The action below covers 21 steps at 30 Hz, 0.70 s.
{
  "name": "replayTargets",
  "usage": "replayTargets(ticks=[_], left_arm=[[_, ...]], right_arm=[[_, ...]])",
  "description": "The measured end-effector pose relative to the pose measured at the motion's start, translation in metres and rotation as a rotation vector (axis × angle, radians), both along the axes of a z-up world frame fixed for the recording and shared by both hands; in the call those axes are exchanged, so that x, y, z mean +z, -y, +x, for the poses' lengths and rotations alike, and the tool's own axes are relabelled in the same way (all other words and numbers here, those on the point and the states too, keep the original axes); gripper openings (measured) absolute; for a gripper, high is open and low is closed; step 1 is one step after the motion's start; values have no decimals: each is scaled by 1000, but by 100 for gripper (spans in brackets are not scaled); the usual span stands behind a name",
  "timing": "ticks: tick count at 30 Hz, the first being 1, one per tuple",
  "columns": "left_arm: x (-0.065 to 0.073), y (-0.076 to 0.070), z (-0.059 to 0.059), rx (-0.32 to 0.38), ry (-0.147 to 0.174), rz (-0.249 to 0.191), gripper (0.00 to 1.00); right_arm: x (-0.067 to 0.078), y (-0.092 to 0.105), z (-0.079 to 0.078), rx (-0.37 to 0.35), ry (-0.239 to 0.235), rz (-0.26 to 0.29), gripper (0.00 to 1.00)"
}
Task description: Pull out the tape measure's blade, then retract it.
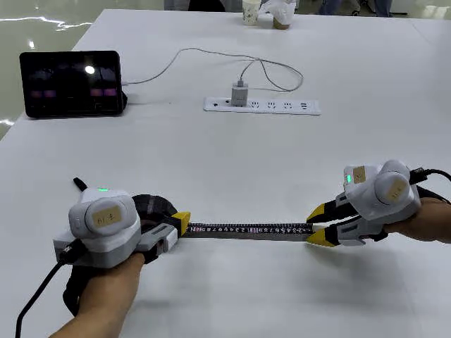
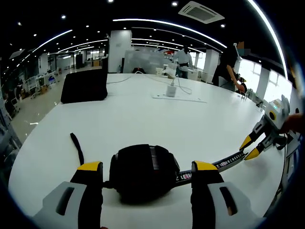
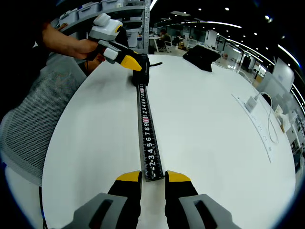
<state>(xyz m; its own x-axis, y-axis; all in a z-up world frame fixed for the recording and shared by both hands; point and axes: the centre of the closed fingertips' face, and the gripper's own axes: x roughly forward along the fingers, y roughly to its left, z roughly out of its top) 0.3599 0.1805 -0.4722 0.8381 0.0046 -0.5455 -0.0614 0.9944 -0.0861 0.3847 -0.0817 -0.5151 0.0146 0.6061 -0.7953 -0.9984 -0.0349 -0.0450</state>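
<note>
Your left hand-held gripper is closed around the case. It keeps the case down on the table near the front edge so it can't slide. Your right hand-held gripper is almost closed and seems to pinch the blade tip, keeping it stretched flat. Letting it roll back is probably next.
</note>
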Motion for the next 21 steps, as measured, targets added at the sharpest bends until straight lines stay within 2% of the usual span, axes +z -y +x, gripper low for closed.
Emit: replayTargets(ticks=[13, 21], left_arm=[[-8, 1, 4, 6, -18, -10, 67], [-11, -1, 3, 13, -32, -9, 64]], right_arm=[[-4, 0, 1, 7, 1, -4, 13], [-3, 0, 1, 1, 3, 24, 13]])
